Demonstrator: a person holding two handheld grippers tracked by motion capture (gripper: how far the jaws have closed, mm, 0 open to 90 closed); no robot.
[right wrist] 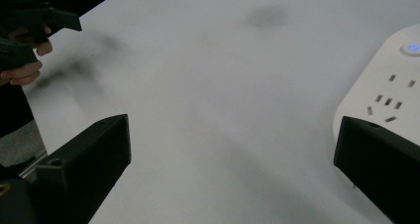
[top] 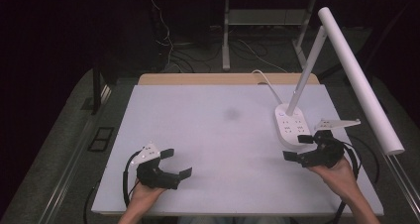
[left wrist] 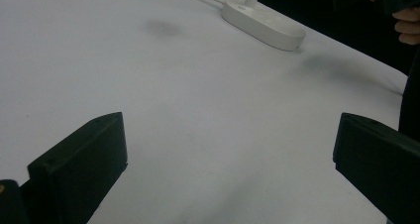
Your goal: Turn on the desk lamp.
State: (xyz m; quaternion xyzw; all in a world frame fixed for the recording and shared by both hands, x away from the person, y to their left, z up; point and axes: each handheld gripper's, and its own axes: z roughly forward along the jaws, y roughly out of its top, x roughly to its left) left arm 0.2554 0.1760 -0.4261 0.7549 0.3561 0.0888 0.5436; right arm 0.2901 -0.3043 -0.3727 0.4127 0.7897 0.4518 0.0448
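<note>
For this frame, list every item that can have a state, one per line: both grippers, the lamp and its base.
Left gripper: jaws wide open, nothing between them, held over the white table top.
Right gripper: jaws wide open, empty, beside the lamp base.
White oval lamp base with sockets: flat on the table, blue button light lit, nothing plugged in, white cord attached.
White tube lamp head: tilted, looks unlit.

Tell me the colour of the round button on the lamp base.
Blue: the round button on the white lamp base shows best in the right gripper view.
</note>
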